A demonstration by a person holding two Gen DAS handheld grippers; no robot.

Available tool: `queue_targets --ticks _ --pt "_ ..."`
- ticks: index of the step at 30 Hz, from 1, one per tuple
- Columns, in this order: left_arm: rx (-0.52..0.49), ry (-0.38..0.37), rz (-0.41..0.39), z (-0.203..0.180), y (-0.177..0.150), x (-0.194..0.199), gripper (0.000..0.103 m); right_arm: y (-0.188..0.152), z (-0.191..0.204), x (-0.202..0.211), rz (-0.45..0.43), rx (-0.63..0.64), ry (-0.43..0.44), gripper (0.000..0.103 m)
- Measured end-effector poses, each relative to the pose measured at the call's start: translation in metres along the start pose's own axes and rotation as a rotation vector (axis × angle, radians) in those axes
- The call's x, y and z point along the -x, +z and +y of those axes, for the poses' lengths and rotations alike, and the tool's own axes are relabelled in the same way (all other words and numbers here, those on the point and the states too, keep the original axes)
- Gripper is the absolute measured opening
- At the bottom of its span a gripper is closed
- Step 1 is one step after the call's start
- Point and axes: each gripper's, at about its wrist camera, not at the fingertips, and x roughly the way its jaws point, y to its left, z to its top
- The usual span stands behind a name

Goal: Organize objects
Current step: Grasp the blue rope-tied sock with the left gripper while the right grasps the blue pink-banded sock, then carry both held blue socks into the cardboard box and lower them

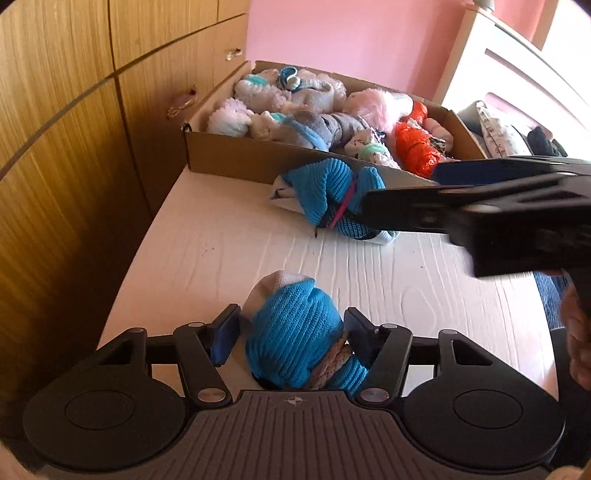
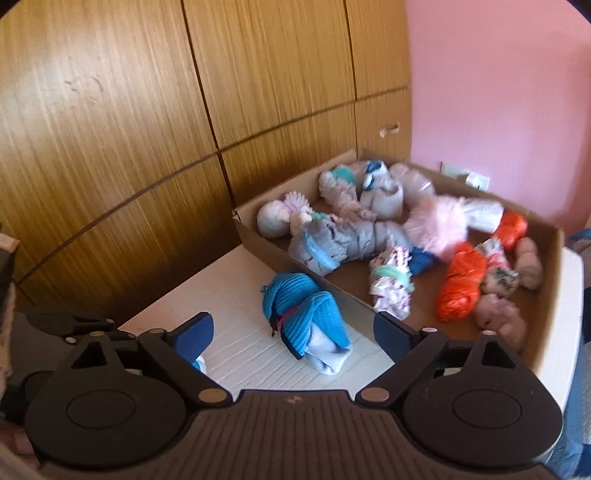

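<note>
Blurring is smearing the right wrist view, so the wardrobe (image 2: 147, 129) grain and the sock rolls in the cardboard box (image 2: 546, 295) are hard to make out. The right tongs (image 2: 291, 334) are standing wide with nothing between the pads; the far blue sock bundle (image 2: 303, 314) is lying on the table (image 2: 236, 350) just ahead of them, apart from both pads, right beside the box's near wall. The right pad is overlapping the box wall in the picture; whether it is touching, cannot tell. At that view's left edge, part of the other tool and a bit of a hand are cut off.

In the left wrist view, the left tongs (image 1: 291, 332) are sitting narrow around the near blue sock bundle (image 1: 295, 332), a roll with a white toe and a pale band. The right pad is pressing on it; the left pad is at its edge, contact there hard to judge. The bundle's lower end is hidden behind the tool's body. The right tongs (image 1: 399, 195) are crossing in from the right, blurred, covering part of the far blue sock bundle (image 1: 325, 195) and a corner of the cardboard box (image 1: 236, 155). A hand (image 1: 576, 332) is cut off at the right edge.

The table (image 1: 221, 240) is white with a raised woodgrain pattern, and a few dark specks are showing on it. The wardrobe (image 1: 55, 166) of brown wood panels is running along the left, with a pink wall (image 1: 332, 33) behind. White furniture and bedding at the upper right are overexposed and unclear.
</note>
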Motion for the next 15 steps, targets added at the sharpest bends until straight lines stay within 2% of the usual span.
queue_targets --ticks 2,10,11,14,15 --pt "-0.007 -0.006 0.001 0.000 0.001 0.000 0.065 0.001 0.000 -0.010 0.022 -0.010 0.008 0.077" --pt "-0.071 -0.016 0.003 0.000 0.001 0.001 0.064 0.000 0.003 -0.037 0.076 0.035 0.000 0.074" --pt "-0.068 -0.019 0.004 0.000 0.002 0.001 0.064 0.000 0.002 -0.041 0.085 0.035 0.006 0.072" --pt "-0.073 -0.021 0.005 0.001 0.002 -0.001 0.066 -0.004 0.000 -0.052 0.120 0.038 0.017 0.050" --pt "-0.075 -0.018 0.004 0.001 0.002 -0.001 0.066 -0.005 0.002 -0.051 0.105 0.053 0.007 0.046"
